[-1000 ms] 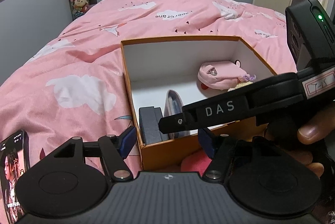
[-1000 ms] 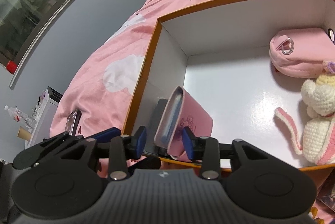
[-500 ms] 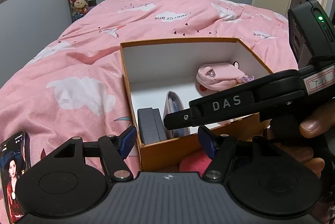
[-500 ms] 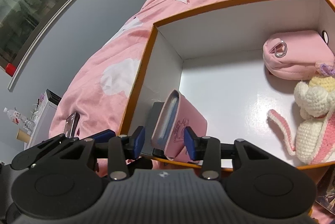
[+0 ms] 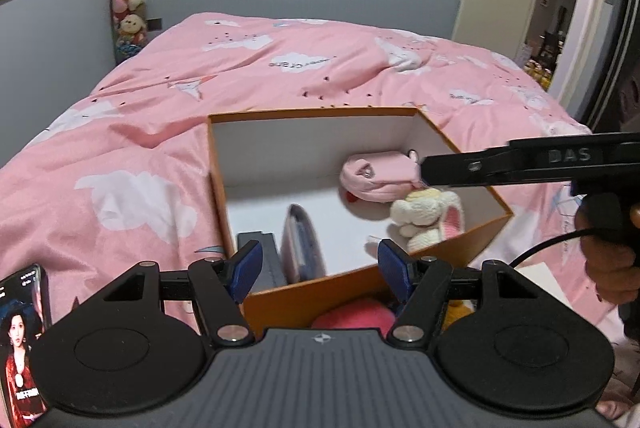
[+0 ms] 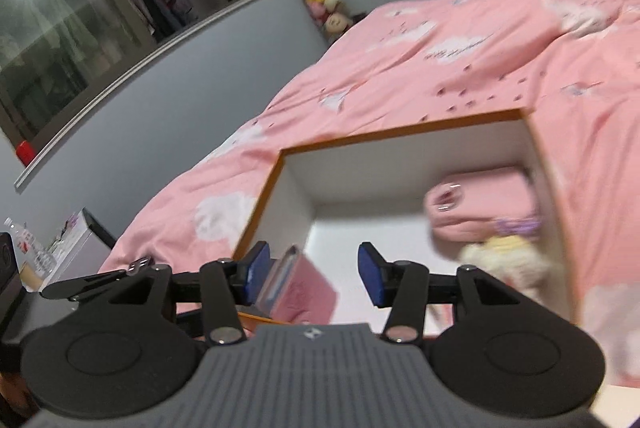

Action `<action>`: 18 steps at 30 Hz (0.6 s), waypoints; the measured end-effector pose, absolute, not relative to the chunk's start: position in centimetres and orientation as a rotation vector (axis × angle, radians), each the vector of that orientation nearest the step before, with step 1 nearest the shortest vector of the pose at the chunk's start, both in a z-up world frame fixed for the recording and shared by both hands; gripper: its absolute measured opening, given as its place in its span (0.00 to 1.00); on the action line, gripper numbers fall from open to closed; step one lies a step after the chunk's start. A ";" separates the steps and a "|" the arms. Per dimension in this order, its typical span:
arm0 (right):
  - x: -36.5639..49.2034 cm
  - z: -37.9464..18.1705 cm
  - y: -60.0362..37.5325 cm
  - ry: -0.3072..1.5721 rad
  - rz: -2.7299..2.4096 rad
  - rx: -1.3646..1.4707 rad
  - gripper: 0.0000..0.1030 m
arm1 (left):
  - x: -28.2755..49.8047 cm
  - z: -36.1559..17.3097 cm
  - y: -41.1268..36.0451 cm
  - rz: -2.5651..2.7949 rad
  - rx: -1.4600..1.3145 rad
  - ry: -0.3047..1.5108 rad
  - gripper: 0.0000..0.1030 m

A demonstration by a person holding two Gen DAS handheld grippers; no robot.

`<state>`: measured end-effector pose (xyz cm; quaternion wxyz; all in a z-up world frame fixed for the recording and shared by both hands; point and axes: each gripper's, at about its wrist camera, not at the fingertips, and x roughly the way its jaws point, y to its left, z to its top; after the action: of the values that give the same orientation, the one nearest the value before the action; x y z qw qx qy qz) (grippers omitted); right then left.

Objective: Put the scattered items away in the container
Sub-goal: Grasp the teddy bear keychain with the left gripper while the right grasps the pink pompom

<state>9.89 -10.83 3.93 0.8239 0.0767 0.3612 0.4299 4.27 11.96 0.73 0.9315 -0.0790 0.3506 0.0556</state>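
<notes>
An orange box (image 5: 360,280) with a white inside sits on the pink bed. In it lie a pink pouch (image 5: 376,176), a crocheted bunny (image 5: 428,216), a pink case (image 5: 300,248) standing on edge and a dark box (image 5: 268,260). My left gripper (image 5: 320,268) is open and empty, at the box's near wall. My right gripper (image 6: 314,276) is open above the near left corner of the box (image 6: 400,132), with the pink case (image 6: 304,292) standing free between its fingers. The right gripper's arm (image 5: 520,164) crosses the left wrist view on the right.
A phone (image 5: 22,344) lies on the bedspread at the left. A red plush thing (image 5: 352,316) and something yellow (image 5: 460,308) lie in front of the box. A white card (image 5: 544,276) lies at the right. A grey wall runs along the left.
My right gripper has opened, let go of the pink case in the box and pulled back up and to the right. The left gripper has barely moved.
</notes>
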 end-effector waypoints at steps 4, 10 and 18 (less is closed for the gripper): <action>8.6 3.4 -14.4 0.739 0.837 0.132 0.51 | 4.3 0.1 11.1 0.075 -0.168 0.745 0.70; 7.5 0.9 -19.1 0.815 0.677 0.068 0.49 | 5.1 -1.5 8.7 -0.019 -0.186 0.822 0.69; 7.5 -3.3 -22.5 0.953 0.508 0.030 0.49 | 7.2 -4.1 6.2 -0.072 -0.308 0.932 0.69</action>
<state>7.48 -22.48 -3.25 0.8576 0.0142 0.4537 0.2420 7.15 6.18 -4.06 0.8814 -0.1478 0.4474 -0.0346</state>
